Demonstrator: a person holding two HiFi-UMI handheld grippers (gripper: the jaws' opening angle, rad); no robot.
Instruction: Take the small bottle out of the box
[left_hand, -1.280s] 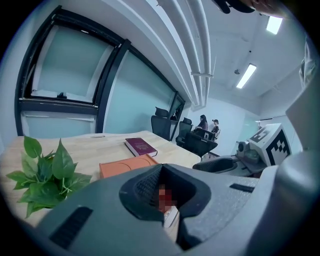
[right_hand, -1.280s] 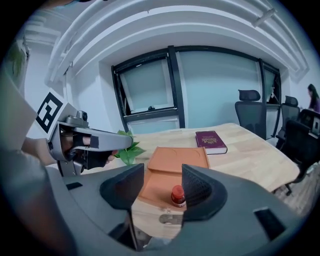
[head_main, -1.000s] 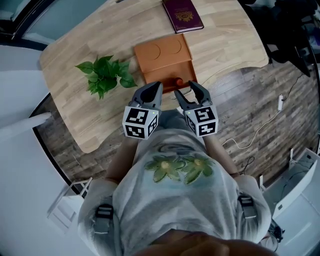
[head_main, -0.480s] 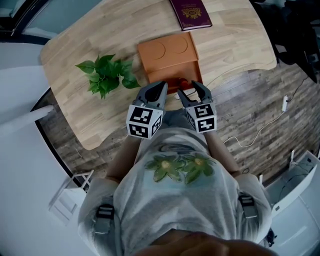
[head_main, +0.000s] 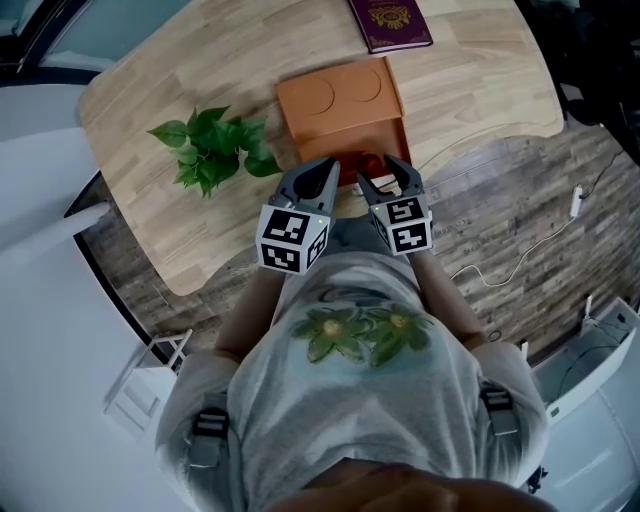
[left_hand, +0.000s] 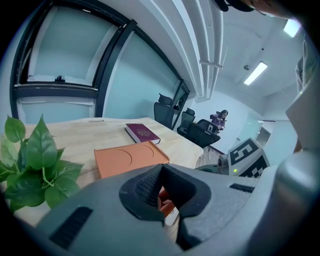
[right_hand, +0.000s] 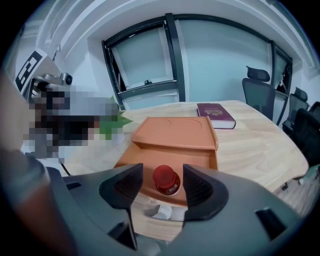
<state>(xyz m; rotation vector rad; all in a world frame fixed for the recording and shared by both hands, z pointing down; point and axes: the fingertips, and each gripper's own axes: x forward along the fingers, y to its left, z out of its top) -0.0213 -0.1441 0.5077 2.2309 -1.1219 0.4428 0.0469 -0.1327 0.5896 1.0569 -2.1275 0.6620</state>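
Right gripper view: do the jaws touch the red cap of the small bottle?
Apart. The right gripper view shows the right gripper open, with a gap either side of the red cap.

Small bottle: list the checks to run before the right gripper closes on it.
1. Right gripper jaws apart: ok.
2. Small bottle centred between the jaws, with a gap on each side in the right gripper view: ok.
3. Jaws far enough forward to close on the bottle's body: cannot tell.
4. Box open, with the bottle's red cap exposed: ok.
5. Left gripper out of the way: ok. It is shut, empty and to the bottle's left.
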